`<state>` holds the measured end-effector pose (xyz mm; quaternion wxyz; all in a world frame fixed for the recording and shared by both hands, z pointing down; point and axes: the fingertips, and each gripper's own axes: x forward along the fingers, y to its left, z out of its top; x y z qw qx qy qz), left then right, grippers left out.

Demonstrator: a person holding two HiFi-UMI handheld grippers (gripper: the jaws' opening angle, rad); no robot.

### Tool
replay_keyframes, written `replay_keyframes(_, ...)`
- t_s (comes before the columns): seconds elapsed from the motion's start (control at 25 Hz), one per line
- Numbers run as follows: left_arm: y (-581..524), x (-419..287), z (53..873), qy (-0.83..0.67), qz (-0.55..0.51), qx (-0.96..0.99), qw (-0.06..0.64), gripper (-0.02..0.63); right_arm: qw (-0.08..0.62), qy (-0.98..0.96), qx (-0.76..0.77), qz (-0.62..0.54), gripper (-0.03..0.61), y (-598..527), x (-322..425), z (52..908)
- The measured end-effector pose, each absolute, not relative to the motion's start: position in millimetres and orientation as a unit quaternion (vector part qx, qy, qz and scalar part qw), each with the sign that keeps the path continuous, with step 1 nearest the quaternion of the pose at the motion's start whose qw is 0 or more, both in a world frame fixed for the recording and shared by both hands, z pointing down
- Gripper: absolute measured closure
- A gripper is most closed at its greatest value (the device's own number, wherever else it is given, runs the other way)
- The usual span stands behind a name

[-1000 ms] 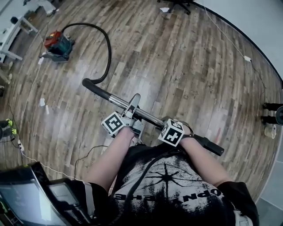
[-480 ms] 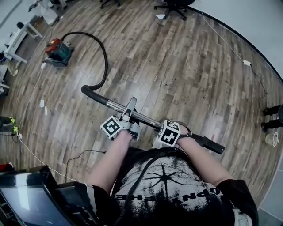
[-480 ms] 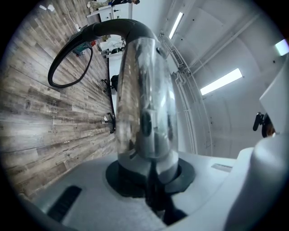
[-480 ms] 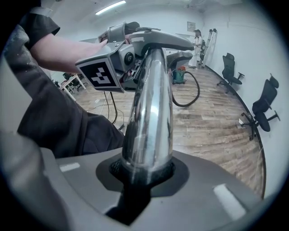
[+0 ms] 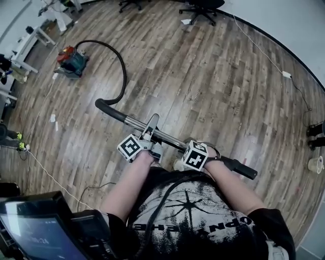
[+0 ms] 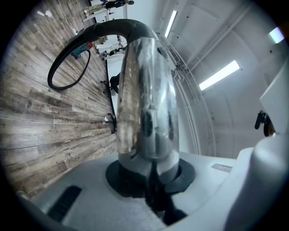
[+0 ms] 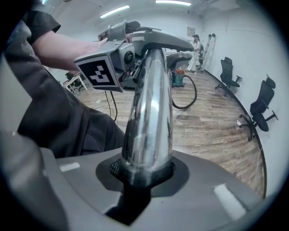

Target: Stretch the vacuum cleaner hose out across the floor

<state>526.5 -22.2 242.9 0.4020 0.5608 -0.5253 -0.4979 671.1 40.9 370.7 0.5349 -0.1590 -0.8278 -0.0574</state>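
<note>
Presently both grippers are clamped on the chrome wand: the left gripper has its jaws part-closed around the tube nearer the vacuum cleaner, and the right gripper likewise grips it farther from that machine. The black hose leaves the vacuum cleaner and curves loosely across the wooden floor to the wand's bent end, well apart from the machine

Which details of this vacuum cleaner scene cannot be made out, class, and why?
Head view: how the hose joins the vacuum cleaner, too small.
Head view: the office chair, cut off by the top edge.
Head view: print on the screen, blurred.
Right gripper view: distant person, too small.
</note>
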Motion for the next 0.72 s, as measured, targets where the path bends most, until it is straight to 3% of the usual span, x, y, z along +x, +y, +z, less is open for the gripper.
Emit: replay_keyframes(0.72, 14.6, 511.7, 249.9, -0.504, -0.503, 0.558, 0.426, 0.561, 0.554, -0.823, -0.088, -0.088, 0.485, 73.3, 659.3, 366.2)
